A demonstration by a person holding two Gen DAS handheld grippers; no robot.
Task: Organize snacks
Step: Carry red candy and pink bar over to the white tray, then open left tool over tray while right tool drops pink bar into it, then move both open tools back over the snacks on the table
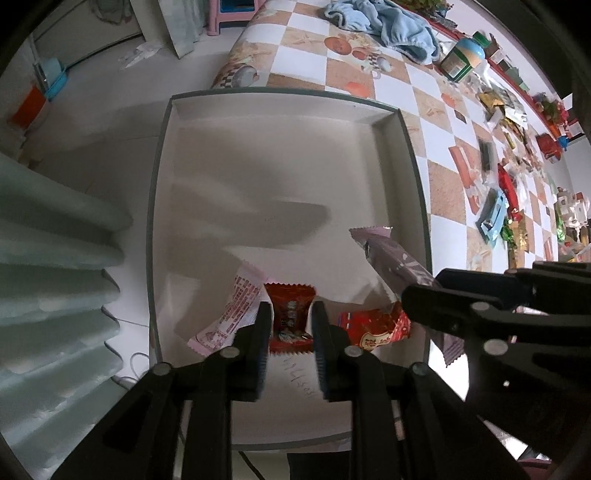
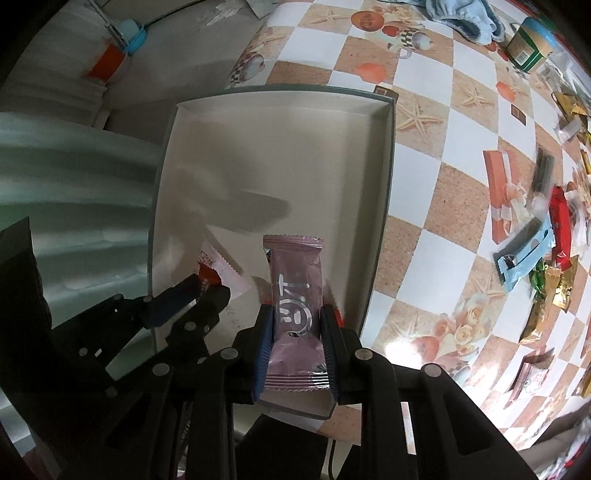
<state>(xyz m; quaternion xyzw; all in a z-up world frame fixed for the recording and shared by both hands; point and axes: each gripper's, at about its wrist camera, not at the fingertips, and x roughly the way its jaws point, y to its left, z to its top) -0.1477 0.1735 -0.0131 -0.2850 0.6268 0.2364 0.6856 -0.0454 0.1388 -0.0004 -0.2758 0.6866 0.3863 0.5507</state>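
While both black two-finger grippers hung over the near end of the shallow white cardboard box with the grey-green rim [image 1: 413, 147], each was clamped on a snack. The left gripper [image 1: 291, 325] had its blue-padded fingers [image 1: 263, 332] pressed against the sides of a small red crinkle-edged candy packet [image 1: 290, 314], held just above the box floor. Beside it, inside the box, lay a pale pink printed wrapper [image 1: 236, 310] on its left and a red-and-gold snack packet [image 1: 373, 328] on its right. The right gripper [image 2: 297, 321] squeezed a mauve foil bar wrapper with white lettering [image 2: 295, 295], which pointed lengthwise toward the far end of the box (its serrated top edge stuck well past the fingertips). Off to the right, on the orange-and-white checked tablecloth [image 2: 424, 229], the unsorted snack pile [image 2: 546, 236] was scattered, well apart from the box, with a crumpled light blue towel [image 1: 391, 26] and a green-labelled jar [image 1: 461, 59] farther back.
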